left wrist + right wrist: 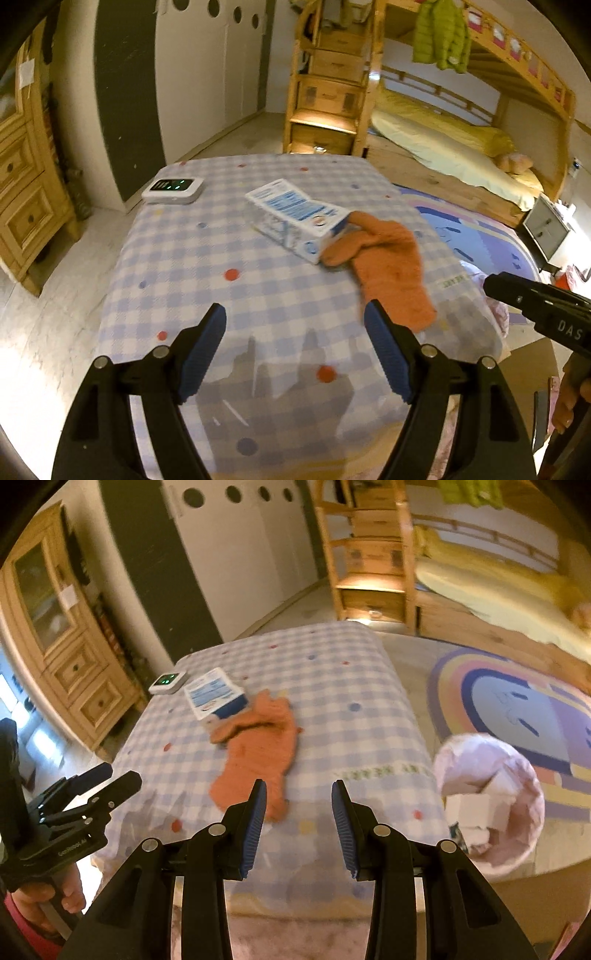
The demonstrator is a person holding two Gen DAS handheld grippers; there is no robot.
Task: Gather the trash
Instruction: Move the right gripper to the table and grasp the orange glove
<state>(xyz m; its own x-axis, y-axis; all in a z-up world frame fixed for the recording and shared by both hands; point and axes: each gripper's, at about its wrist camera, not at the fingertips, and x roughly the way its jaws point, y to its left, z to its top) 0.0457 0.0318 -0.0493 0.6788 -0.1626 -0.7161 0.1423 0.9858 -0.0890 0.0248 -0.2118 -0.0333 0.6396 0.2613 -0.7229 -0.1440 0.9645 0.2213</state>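
Note:
A white and blue carton (299, 216) (216, 698) lies on the checked table cover (207, 258) (351, 701), its near end touching a crumpled orange cloth (391, 269) (258, 746). My left gripper (295, 325) hovers open over the table's near part, nothing between its blue pads. My right gripper (299, 801) is also open and holds nothing, above the near edge by the cloth's end. Beside the table stands a waste bin (517, 834) with a pink liner and white scraps inside. Each gripper shows at the edge of the other's view (491, 284) (114, 779).
A small white device with green lights (173, 188) (167, 682) sits at the table's far left corner. A wooden cabinet (62, 646) stands to the left, a bunk bed with a stair unit (328, 85) behind, and a colourful round rug (517, 709) on the floor at right.

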